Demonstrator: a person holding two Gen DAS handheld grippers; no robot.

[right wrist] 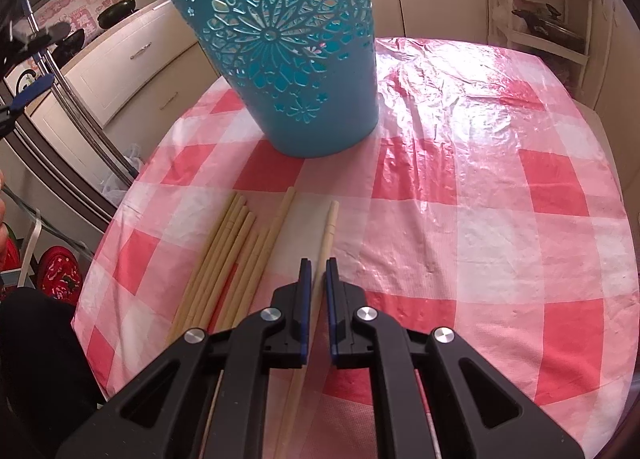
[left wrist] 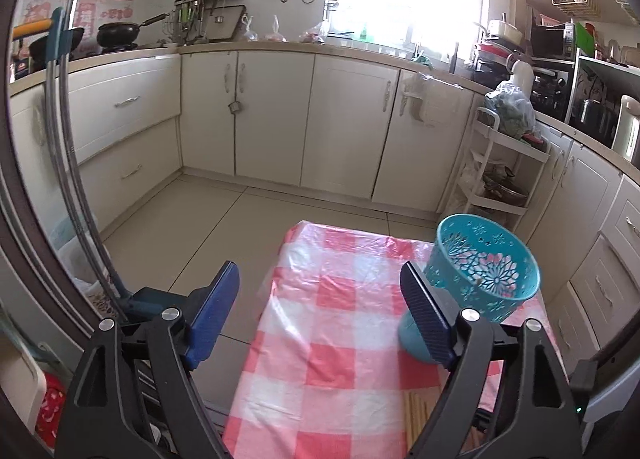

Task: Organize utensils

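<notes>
Around me was a kitchen of cream cabinets [left wrist: 276, 115] and pale floor tiles [left wrist: 192, 227], with a pink-checked tablecloth [right wrist: 460, 219] covering the table. On it stood the blue cut-out holder [right wrist: 280, 59], with loose chopsticks [right wrist: 232, 259] lying just before it. My left gripper [left wrist: 320, 307] hung spread and empty, while my right gripper [right wrist: 316, 271] was clenched on a single chopstick [right wrist: 330, 227].

A table [right wrist: 500, 219] under a pink-and-white checked plastic cloth [right wrist: 440, 131] carried everything.

A teal cut-out holder [right wrist: 296, 71] stood upright on the cloth at upper centre of the right wrist frame. Below it, at lower left, a bundle of pale chopsticks [right wrist: 228, 259] lay side by side, with one chopstick [right wrist: 329, 231] apart to their right.
</notes>
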